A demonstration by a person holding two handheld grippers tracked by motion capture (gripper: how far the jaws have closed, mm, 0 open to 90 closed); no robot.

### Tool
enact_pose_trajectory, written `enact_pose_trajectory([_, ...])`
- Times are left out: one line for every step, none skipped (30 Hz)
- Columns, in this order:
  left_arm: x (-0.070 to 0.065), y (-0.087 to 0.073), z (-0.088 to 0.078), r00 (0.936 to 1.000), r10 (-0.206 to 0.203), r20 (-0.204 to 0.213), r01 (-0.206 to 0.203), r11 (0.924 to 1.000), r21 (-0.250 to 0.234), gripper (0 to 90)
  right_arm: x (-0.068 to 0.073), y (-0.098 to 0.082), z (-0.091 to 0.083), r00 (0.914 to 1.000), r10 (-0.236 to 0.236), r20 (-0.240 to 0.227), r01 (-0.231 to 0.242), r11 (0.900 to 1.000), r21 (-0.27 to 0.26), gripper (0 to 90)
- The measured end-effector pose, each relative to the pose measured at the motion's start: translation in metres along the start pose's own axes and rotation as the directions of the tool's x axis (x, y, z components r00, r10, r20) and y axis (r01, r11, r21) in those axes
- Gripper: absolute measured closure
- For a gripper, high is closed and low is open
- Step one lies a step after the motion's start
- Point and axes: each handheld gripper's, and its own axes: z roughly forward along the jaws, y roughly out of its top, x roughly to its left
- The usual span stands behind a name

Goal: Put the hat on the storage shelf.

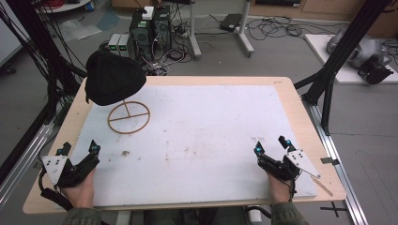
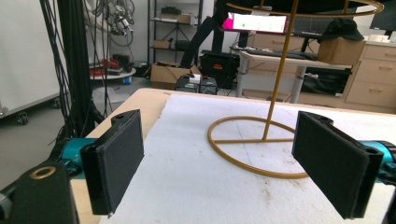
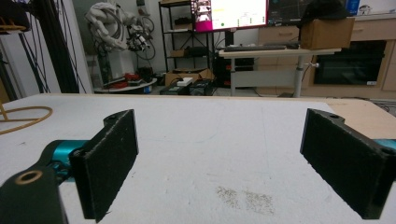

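We see a wooden counter (image 1: 291, 101) with a white mat (image 1: 202, 136) covering most of it, faint brown stains near the mat's middle. At the counter's far left corner stands a gold wire stand (image 1: 128, 117), ring base flat on the mat, upright rod rising from it. A black beanie (image 1: 114, 77) sits on top of the stand, hanging over the far left edge of the mat. We hold the left tongs (image 1: 79, 149) at the near left corner, jaws spread wide, nothing between them; in the left gripper view the stand's base lies ahead, apart from the pads. The right tongs (image 1: 271, 144) rest near the near right corner, jaws likewise released and empty, well apart from the stand.
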Motion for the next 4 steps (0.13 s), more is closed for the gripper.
enact_pose_trajectory([0.0004, -0.0001, 0.0001, 1.0, 0.001, 0.002, -0.001, 1.0, 0.004, 16.9, 0.0002, 0.0, 0.0001, 1.0, 0.001, 0.0, -0.001, 1.0, 0.0, 10.5])
enact_pose_trajectory([0.0008, -0.0002, 0.0002, 1.0, 0.001, 0.006, -0.001, 0.9999, 0.01, 16.9, 0.0, -0.0001, 0.0002, 1.0, 0.001, 0.001, -0.001, 1.0, 0.0, 10.5])
enact_pose_trajectory([0.0008, -0.0006, 0.0006, 1.0, -0.004, 0.007, 0.004, 0.9999, 0.013, 16.9, 0.0, -0.0001, 0.0005, 1.0, 0.0, 0.001, 0.0, 1.0, -0.001, 10.5])
enact_pose_trajectory([0.0013, -0.0007, 0.0007, 1.0, -0.004, 0.009, 0.004, 0.9999, 0.017, 16.8, -0.0002, -0.0001, 0.0006, 1.0, -0.003, 0.002, 0.003, 1.0, 0.002, 10.5])
